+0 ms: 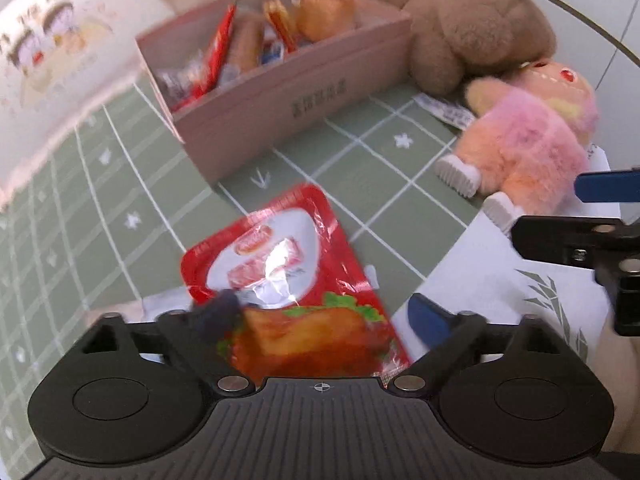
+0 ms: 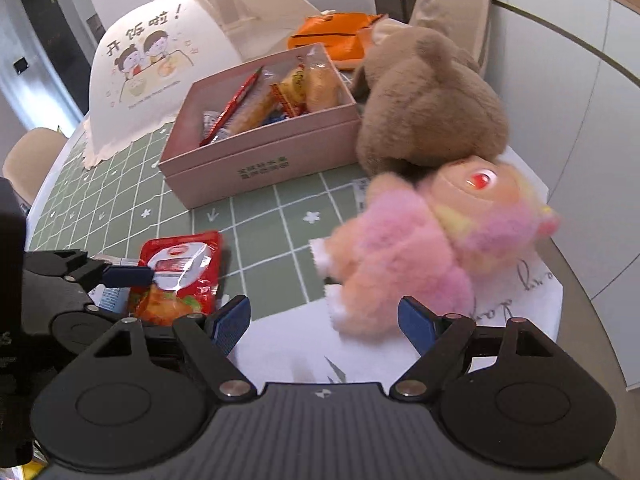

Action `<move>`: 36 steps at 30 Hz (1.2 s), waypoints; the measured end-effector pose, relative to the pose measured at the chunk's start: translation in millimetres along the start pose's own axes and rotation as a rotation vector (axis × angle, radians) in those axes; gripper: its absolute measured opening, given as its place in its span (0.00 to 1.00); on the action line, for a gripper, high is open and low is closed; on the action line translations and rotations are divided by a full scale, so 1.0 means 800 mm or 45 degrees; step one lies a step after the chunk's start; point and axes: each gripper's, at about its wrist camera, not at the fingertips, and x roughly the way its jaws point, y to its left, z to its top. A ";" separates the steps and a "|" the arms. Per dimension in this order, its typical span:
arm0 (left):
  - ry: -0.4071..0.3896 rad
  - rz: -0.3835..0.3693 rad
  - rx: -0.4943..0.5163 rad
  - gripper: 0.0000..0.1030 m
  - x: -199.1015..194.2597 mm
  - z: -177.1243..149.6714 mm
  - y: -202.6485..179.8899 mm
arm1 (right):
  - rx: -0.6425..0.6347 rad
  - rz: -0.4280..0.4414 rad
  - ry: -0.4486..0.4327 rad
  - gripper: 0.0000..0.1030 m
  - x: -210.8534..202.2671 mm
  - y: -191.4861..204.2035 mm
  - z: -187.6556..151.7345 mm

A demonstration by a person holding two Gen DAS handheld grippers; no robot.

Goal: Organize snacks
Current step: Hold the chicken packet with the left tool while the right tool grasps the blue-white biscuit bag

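Dangling over the green checked cloth [image 2: 260, 232], the red snack packet [image 1: 288, 276] looks pinched in the left gripper [image 1: 320, 320]; carry it level over the pink box [image 2: 256, 160] before letting go. Right gripper [image 2: 324, 320] gapes empty near the pink plush [image 2: 420, 248].

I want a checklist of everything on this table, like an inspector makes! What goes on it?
Surface: round table under a green grid-patterned cloth, with white printed paper at the near edge.
Job's things: pink cardboard box holding wrapped snacks; red plastic snack packet.
Clutter: brown plush bear, pink fuzzy doll, orange pouch, white mesh food cover with cartoon children.
Grippers: left gripper appears shut on the red packet, one finger blurred; right gripper open, holding nothing.
Cables: nothing seen.
Surroundings: beige chairs, white cabinet doors.
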 end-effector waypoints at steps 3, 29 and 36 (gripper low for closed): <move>-0.038 -0.050 -0.068 0.91 -0.008 -0.003 0.010 | 0.008 0.012 0.003 0.79 0.001 -0.005 -0.001; -0.001 -0.082 -0.088 0.83 0.006 0.002 0.027 | -0.208 -0.032 0.136 0.79 0.018 0.026 -0.042; -0.090 -0.137 -0.175 0.40 -0.024 -0.004 0.046 | -0.223 -0.034 0.094 0.79 0.018 0.031 -0.038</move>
